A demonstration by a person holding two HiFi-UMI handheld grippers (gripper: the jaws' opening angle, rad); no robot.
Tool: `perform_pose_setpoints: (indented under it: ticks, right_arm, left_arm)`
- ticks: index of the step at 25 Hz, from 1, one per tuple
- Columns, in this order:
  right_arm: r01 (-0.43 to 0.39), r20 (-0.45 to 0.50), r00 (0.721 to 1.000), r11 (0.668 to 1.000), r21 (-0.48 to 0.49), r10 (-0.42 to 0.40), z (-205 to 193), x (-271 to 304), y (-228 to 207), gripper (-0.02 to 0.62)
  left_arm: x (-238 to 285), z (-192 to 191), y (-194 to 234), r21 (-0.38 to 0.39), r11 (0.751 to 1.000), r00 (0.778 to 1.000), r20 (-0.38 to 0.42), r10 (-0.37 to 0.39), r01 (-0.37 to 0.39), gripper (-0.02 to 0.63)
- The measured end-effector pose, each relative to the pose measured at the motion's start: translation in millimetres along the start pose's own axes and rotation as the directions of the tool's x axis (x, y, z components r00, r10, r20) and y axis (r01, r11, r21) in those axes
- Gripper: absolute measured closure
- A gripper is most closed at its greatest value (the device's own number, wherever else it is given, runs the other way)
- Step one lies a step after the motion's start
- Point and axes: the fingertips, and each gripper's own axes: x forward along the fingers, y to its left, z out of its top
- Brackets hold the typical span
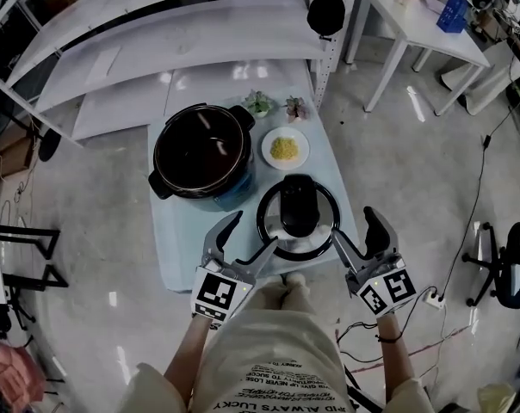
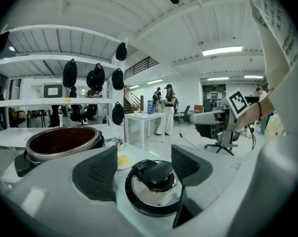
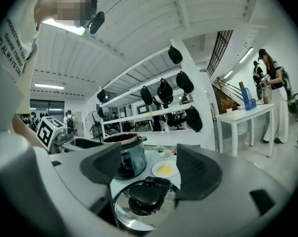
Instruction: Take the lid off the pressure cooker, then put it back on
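**Item: cooker lid, off the pot, lying between two open grippers**

Location. Lid (image 1: pixel 298 218) lies flat by the near edge of the table (image 1: pixel 178 265), toward its right corner. Cooker (image 1: pixel 201 151) stands open at the far left. Plate (image 1: pixel 285 148) sits between them, nearer the far edge.

Grippers. Left gripper (image 1: pixel 256 232) and right gripper (image 1: pixel 355 224) flank the lid at its near side. The jaws of both are spread wide, with nothing between the pads.

Materials.
- Lid: round, with a polished mirror-like steel face, a dark band at the rim and a bulky glossy black handle in the middle.
- Cooker: deep round pot with a dark inner wall, a steel lip and black side lugs.
- Table: smooth and pale.
- Pads: dark, with a ribbed texture.

Hazards (judged).
- The polished steel probably offers the pads little bite, so a pinch on the rim may slip.
- An uneven two-sided hold could tip the lid.
- A one-sided push might slide it off the near edge.
- The carry toward the cooker passes close to the plate, so a low swing risks knocking it.
- A tilted landing may leave the lid unseated.
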Motion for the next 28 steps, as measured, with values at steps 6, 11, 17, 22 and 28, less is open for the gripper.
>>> perform_pose_setpoints:
  ticks: [6, 11, 17, 22, 28]
  right_arm:
    - [-0.157, -0.107, 0.983, 0.985, -0.076, 0.149, -21.9, 19.3, 6.9, 0.262]
    - [-0.284, -0.206, 0.945, 0.95, -0.132, 0.254, -39.3, 34.0, 7.5, 0.262]
    - [-0.428, -0.314, 0.878, 0.887, -0.172, 0.362, -71.0, 49.2, 9.8, 0.262]
    - [-0.495, -0.362, 0.834, 0.855, -0.157, 0.416, -94.1, 64.2, 8.8, 0.262]
    - [-0.574, -0.395, 0.783, 0.803, -0.162, 0.48, -119.8, 73.6, 8.2, 0.262]
  left_arm:
    - [24.6, -13.3, -11.1, 0.089, 0.991, 0.993, -0.07, -0.093, 0.099, 0.281]
    - [41.2, -25.4, -15.5, 0.119, 0.982, 0.984, -0.119, -0.133, 0.147, 0.281]
    - [65.2, -42.8, -20.6, 0.172, 0.961, 0.966, -0.178, -0.186, 0.217, 0.281]
    - [82.9, -57.2, -27.0, 0.207, 0.938, 0.947, -0.222, -0.232, 0.278, 0.281]
    - [99.3, -82.2, -38.5, 0.24, 0.901, 0.915, -0.277, -0.294, 0.362, 0.281]
